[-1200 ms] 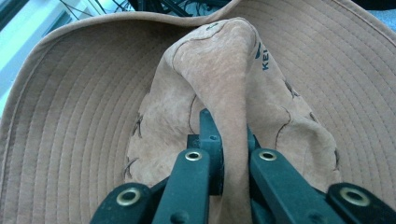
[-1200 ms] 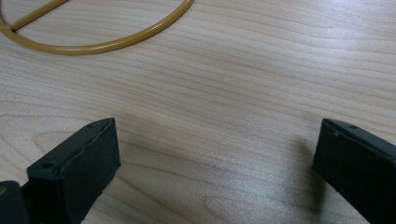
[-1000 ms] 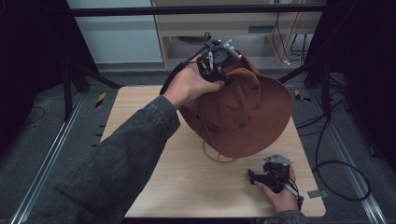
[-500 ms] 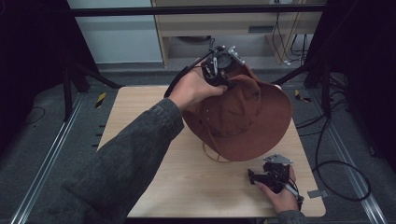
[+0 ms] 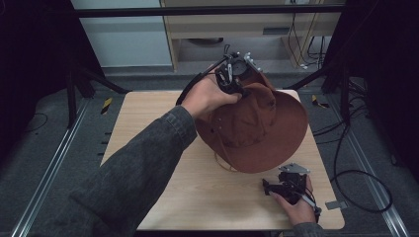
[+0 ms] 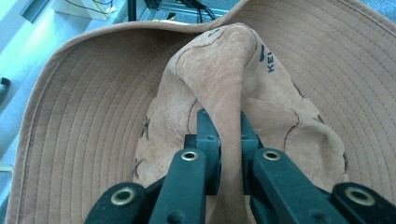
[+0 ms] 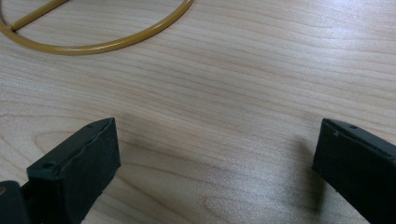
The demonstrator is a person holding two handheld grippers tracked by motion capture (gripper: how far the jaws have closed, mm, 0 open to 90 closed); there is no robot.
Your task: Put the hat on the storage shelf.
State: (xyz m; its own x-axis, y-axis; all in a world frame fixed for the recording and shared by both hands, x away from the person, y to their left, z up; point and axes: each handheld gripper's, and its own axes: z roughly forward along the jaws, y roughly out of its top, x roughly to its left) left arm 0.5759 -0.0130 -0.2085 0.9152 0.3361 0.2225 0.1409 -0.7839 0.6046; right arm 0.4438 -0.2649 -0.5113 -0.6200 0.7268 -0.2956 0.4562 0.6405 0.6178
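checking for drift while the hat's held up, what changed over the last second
Very little. The left gripper stays clamped on a fold of the brown hat's crown, and hat and left hand have edged slightly toward the table's far edge. The right gripper rests open near the front right corner as before, and the yellow cord still lies on the wood.
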